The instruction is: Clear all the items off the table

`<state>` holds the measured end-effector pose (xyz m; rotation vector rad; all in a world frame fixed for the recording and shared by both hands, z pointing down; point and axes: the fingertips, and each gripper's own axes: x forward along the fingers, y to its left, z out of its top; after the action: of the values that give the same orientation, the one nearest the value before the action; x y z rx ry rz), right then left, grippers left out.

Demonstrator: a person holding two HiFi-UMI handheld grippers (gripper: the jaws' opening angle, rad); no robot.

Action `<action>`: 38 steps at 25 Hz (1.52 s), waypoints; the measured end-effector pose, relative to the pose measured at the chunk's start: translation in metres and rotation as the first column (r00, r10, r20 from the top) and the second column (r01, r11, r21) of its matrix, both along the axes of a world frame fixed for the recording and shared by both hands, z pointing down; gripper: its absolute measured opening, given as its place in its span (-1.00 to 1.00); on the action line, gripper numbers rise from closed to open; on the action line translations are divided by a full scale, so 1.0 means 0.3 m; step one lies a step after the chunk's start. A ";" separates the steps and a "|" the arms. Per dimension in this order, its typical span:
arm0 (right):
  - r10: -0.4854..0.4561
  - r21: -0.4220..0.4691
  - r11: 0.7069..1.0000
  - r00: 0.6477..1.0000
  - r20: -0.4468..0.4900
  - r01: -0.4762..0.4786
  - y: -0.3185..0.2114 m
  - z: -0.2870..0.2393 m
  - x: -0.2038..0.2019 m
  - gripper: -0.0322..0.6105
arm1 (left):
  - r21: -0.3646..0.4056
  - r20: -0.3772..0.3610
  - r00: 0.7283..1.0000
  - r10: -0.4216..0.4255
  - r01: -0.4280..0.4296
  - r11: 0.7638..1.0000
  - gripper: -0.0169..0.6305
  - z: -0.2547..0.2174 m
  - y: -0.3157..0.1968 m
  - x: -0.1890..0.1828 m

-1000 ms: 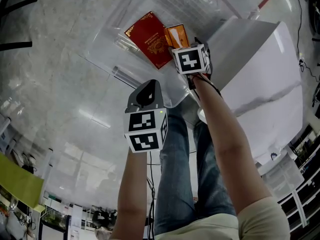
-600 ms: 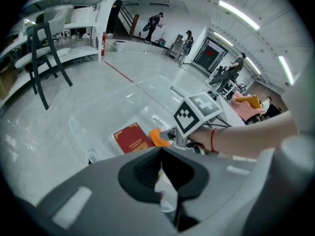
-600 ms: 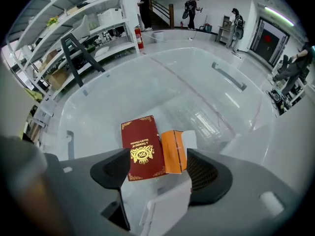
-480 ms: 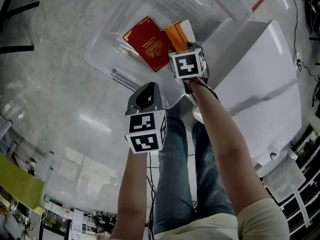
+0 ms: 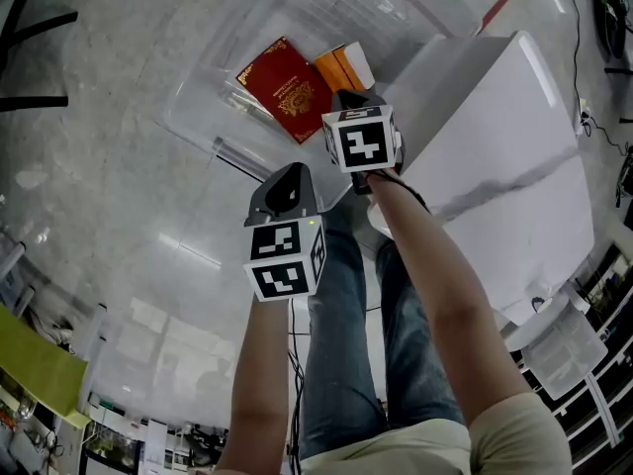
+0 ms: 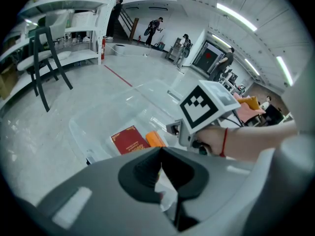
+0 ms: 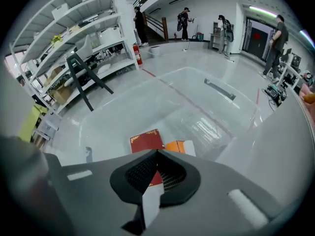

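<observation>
Head view, looking steeply down: a person's two bare forearms reach out above blue jeans (image 5: 341, 344), each hand carrying a tool topped with a marker cube. The left gripper (image 5: 288, 178) hangs at the near rim of a clear plastic bin (image 5: 229, 147) that stands on the pale polished floor (image 5: 99, 166). The right gripper (image 5: 348, 97) is held farther out, above the bin's near corner and right at the edge of the white surface (image 5: 495, 137) that fills the right of the frame. Inside the bin a red booklet (image 5: 282, 85) with gold trim lies flat on the bottom. An orange box (image 5: 339, 67) with a white end rests just beside it, on the side nearer the surface.

Left gripper view: its jaws are clenched tip to tip with nothing caught between them. Beyond them lie the booklet and the box, and to the right the other gripper's cube shows, gripped by a hand with a red string (image 6: 224, 140) at the wrist.

Right gripper view: its jaws have just been closing and now meet, with nothing between them. The booklet and the box show just past the tips, down in the bin. Metal shelving (image 7: 74, 28) and a black chair (image 7: 83, 77) line the left of the hall, and several people (image 7: 184, 21) stand far across it
</observation>
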<state>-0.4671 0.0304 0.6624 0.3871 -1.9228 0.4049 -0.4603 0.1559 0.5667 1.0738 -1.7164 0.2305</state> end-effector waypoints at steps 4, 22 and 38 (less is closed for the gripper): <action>0.023 0.003 1.000 0.999 0.022 -0.023 -0.003 -0.052 0.026 -0.90 | 0.006 0.005 1.000 0.005 -0.005 1.000 -0.92 -0.018 -0.009 0.021; 0.101 -0.001 0.995 0.984 0.148 -0.102 0.003 -0.357 0.152 -0.91 | 0.009 0.048 0.999 -0.023 0.022 1.000 -0.92 -0.174 0.009 0.071; 0.172 0.037 0.983 0.967 0.187 -0.182 -0.090 -0.553 0.529 -0.91 | 0.025 0.075 0.990 0.121 -0.123 0.992 -0.92 -0.269 -0.140 0.377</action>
<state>-0.3084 0.0034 0.4965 0.5778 -2.0892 0.5217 -0.3473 0.1138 0.4860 1.2063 -1.7252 0.3263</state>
